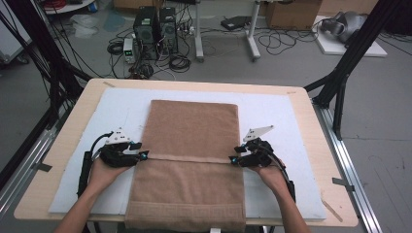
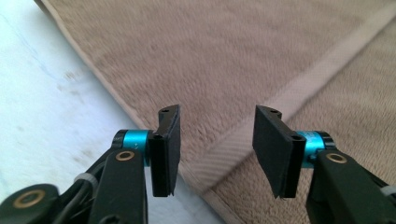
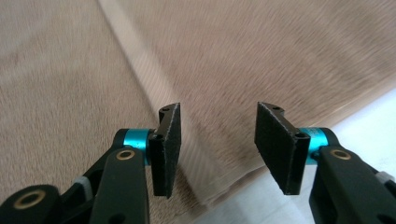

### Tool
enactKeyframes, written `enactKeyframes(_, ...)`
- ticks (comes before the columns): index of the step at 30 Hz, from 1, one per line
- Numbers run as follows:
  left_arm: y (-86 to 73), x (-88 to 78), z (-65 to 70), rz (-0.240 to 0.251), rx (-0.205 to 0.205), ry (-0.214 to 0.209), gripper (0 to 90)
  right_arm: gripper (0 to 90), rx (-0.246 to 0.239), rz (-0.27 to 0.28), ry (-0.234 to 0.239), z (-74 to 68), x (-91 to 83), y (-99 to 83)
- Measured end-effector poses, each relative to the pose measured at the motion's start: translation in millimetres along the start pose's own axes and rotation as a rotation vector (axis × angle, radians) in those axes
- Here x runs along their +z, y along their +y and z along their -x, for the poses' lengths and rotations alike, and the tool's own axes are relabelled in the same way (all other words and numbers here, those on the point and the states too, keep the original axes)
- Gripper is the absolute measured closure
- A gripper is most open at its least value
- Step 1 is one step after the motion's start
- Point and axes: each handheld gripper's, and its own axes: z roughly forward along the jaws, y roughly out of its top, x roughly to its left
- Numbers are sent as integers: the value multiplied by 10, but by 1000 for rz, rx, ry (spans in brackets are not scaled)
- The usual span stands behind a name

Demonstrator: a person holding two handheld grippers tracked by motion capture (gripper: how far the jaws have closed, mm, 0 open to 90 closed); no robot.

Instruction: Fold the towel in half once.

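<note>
We see the brown towel (image 1: 187, 165) lying lengthwise down the middle of the table (image 1: 311, 126), its long axis running twelve to six and a flat woven band crossing it from nine to three. Our left claw (image 1: 144, 155) sits at the band's nine o'clock end, jaws half spread, gripping nothing. Our right claw (image 1: 233, 160) mirrors it at three o'clock, equally near, so each side hem lies just ahead of its jaws.

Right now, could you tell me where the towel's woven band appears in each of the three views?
High view: the woven band crosses the brown towel between both grippers.
Left gripper view: it runs from upper right to bottom centre.
Right gripper view: it runs from top left down between the jaws.
Shared landmark: the white mat.
</note>
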Motion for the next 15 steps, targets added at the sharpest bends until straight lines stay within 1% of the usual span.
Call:
enactKeyframes(1,-2,14,5,-13,7,-4,556,527,-11,-23,-5,-11,34,-7)
enactKeyframes(2,-2,35,20,-16,15,-9,567,537,-14,-31,-4,-12,49,-10)
enactKeyframes(4,-2,66,37,-30,41,-9,613,579,-27,-36,-13,-14,68,-9)
enactKeyframes(6,-15,107,38,-48,48,-2,655,610,-27,-41,-17,-11,72,-12)
enactKeyframes(9,-23,118,24,-37,34,3,719,669,-32,-39,-19,-3,77,-17)
enactKeyframes(11,-23,120,22,-36,36,6,753,709,-25,-31,-14,20,78,-23)
enactKeyframes(13,-17,125,29,-36,48,7,788,744,-15,-26,-4,43,80,-27)
enactKeyframes(15,-10,138,34,-35,47,9,827,782,-9,-20,5,64,81,-30)
